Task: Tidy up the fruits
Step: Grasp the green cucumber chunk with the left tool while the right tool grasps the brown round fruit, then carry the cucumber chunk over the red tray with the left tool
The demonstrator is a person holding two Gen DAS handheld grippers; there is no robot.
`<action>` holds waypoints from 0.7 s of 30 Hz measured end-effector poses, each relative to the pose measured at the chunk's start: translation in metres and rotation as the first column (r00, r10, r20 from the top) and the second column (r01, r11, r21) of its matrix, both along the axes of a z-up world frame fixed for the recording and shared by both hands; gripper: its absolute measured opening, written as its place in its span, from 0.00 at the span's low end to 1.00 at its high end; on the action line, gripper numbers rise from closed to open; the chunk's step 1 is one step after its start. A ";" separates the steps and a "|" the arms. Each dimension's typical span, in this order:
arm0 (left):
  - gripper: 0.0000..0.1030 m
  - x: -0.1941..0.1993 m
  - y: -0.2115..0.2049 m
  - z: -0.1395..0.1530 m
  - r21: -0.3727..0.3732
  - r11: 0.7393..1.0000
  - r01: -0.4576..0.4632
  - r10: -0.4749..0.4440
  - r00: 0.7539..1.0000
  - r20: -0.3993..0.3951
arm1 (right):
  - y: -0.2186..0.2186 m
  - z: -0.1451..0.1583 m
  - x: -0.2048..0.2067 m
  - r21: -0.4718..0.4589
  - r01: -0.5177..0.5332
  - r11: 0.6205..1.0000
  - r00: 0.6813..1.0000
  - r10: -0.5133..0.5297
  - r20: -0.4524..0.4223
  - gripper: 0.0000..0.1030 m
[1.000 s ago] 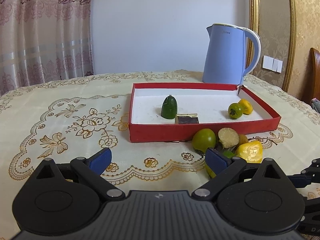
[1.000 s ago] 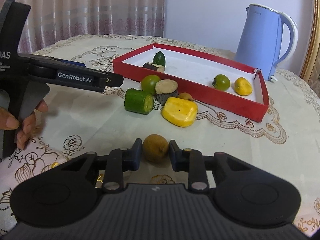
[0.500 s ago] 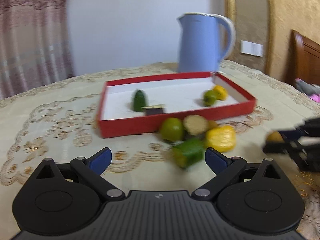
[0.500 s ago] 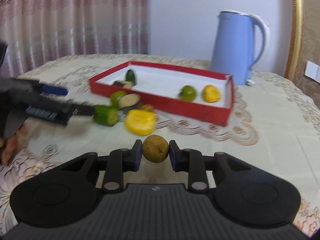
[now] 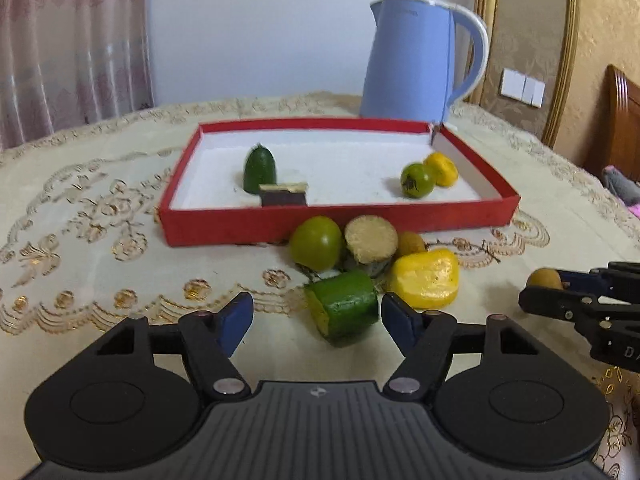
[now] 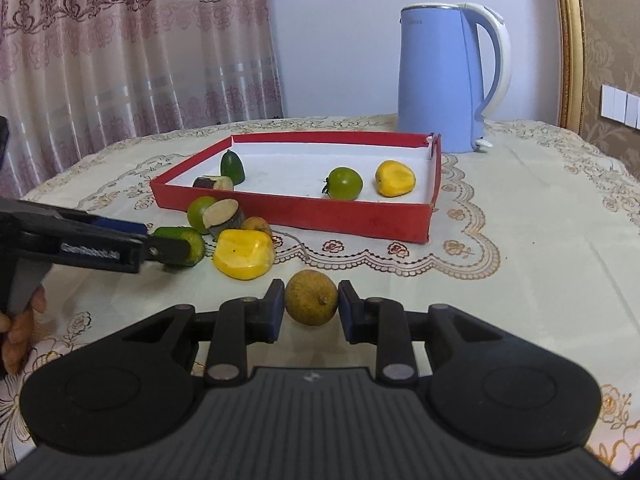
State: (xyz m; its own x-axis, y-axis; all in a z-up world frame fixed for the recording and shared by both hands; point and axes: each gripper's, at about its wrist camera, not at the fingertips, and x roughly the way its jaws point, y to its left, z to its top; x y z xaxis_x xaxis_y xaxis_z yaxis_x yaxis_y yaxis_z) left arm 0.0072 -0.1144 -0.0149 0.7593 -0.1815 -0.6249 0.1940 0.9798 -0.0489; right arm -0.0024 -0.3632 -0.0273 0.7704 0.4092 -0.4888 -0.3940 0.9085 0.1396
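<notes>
My right gripper (image 6: 311,309) has its fingers clamped on the brown round fruit (image 6: 311,298), held just above the surface; I'd carry it level over the red tray (image 6: 340,216) wall before releasing. My left gripper (image 5: 316,316) is spread wide around the green cut piece (image 5: 344,307), so I'd centre it before squeezing.

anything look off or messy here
Yes: five fruit pieces sit heaped on the tablecloth outside the red tray, against its front wall, including a green cylinder lying on its side. The tray's far right corner looks split open.
</notes>
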 end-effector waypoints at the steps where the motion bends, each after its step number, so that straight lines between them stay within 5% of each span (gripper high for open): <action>1: 0.69 0.001 -0.002 -0.001 0.003 1.000 0.005 -0.005 1.000 -0.008 | -0.001 0.000 0.000 0.006 0.000 1.000 1.000 0.000 -0.001 0.26; 4: 0.68 0.003 -0.006 0.000 -0.001 1.000 0.002 -0.002 1.000 -0.014 | -0.004 -0.001 0.002 0.027 -0.003 1.000 1.000 0.004 -0.013 0.26; 6: 0.51 0.005 -0.009 0.000 -0.001 1.000 0.008 -0.008 1.000 -0.017 | -0.005 -0.001 0.003 0.036 -0.007 0.999 1.000 0.007 -0.017 0.26; 13: 0.35 0.008 -0.010 0.000 0.028 1.000 0.010 -0.010 1.000 -0.017 | -0.006 -0.001 0.003 0.050 -0.014 0.999 1.000 0.015 -0.023 0.26; 21: 0.30 -0.001 -0.007 0.014 0.064 0.997 0.044 -0.047 0.998 0.041 | -0.007 -0.001 0.002 0.057 -0.015 0.998 1.000 0.016 -0.021 0.26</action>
State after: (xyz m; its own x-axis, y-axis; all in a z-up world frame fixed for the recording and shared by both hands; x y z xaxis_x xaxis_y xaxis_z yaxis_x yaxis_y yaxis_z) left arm 0.0064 -0.1211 -0.0012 0.7774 -0.1782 -0.6032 0.2392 0.9707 0.0215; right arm 0.0000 -0.3699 -0.0281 0.7534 0.4489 -0.4805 -0.4044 0.8925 0.1996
